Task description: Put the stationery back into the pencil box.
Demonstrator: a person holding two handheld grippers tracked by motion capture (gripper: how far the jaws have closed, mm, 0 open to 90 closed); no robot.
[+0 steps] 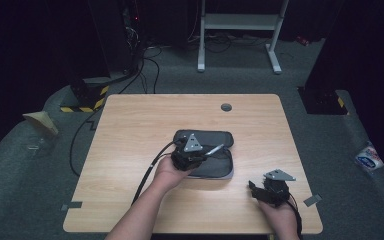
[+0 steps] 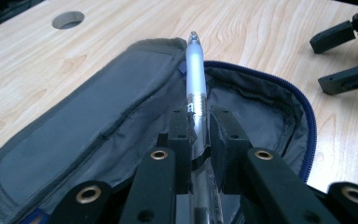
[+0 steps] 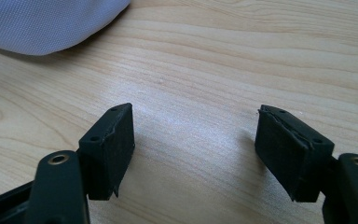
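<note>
We see the left gripper (image 2: pixel 198 135) fingers clamp the pen (image 2: pixel 196 70), lengthwise over the open pencil case (image 2: pixel 98 102), probably just above; right gripper (image 1: pixel 270 190) spread empty, near-right on the worktop (image 1: pixel 130 120).

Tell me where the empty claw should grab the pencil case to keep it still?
Probably the bare near rim of the pencil case, coming from the right claw's own side. That edge lies flat and open on the table, closest to that claw, and away from the left claw holding the pen over the opening.

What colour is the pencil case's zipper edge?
Blue zipper edge on the grey pencil case; left gripper view shows it best.
</note>
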